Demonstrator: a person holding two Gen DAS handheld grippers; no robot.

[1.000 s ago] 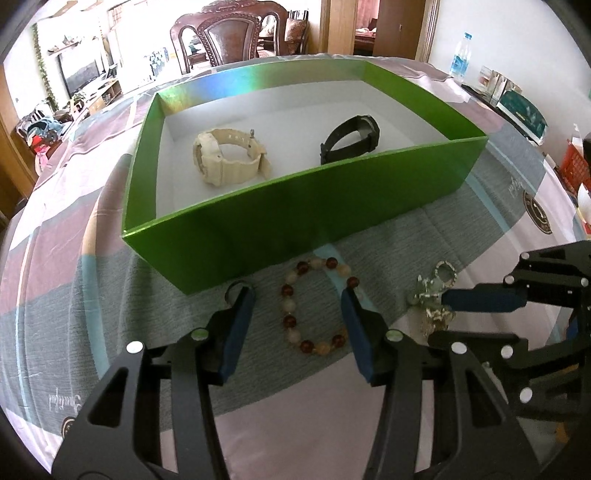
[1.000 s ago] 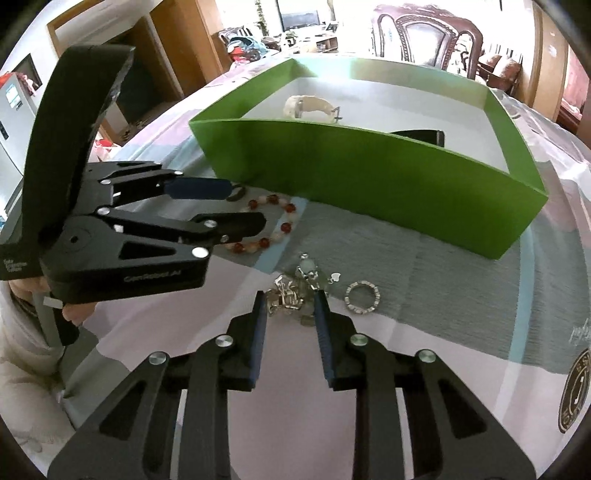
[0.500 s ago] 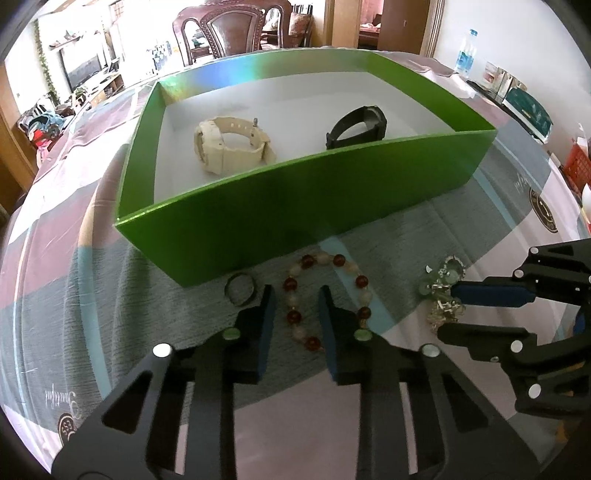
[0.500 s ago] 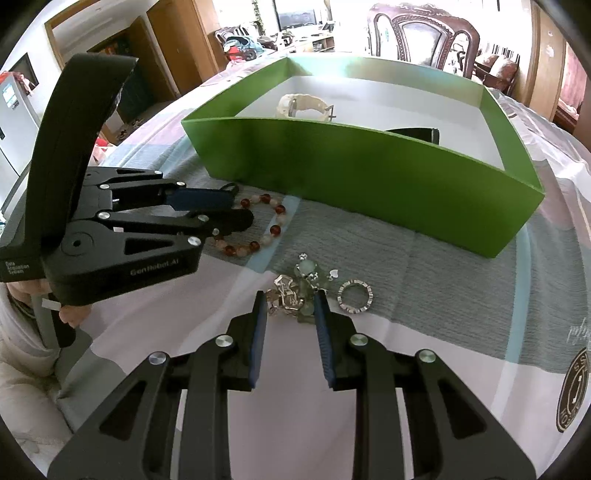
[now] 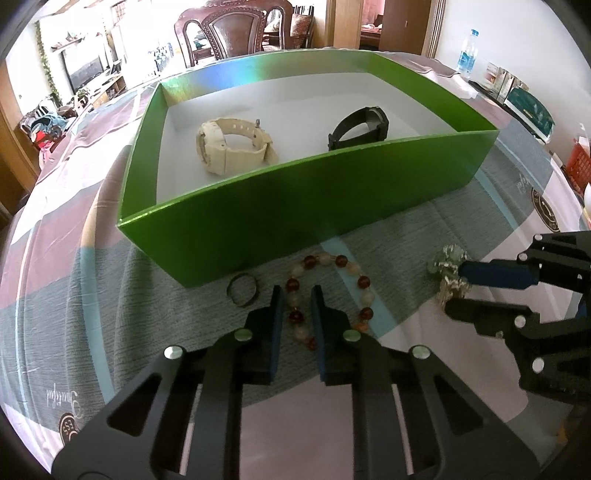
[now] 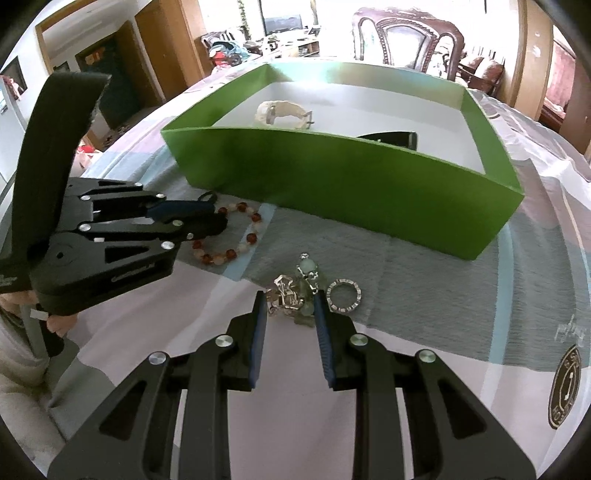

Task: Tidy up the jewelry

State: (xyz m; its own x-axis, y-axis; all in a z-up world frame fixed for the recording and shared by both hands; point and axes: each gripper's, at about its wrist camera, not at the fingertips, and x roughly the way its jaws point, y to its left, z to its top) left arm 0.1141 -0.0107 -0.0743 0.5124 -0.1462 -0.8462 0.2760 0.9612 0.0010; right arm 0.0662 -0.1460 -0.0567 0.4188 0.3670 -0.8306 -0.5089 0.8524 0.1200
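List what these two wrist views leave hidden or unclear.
- Black watch: right wrist view, mostly behind the green box front wall.
- Beaded bracelet: right wrist view, one side behind the left gripper.
- Silver charm cluster: left wrist view, partly covered by the right gripper; pieces too small to separate.

Bright daylight pours from blown-out windows behind the carved dark wooden chair [image 5: 236, 33], leaving rainbow glare on the glossy green cardboard box [image 5: 229, 79]. Fisheye bending and dark vignetting mark every edge.
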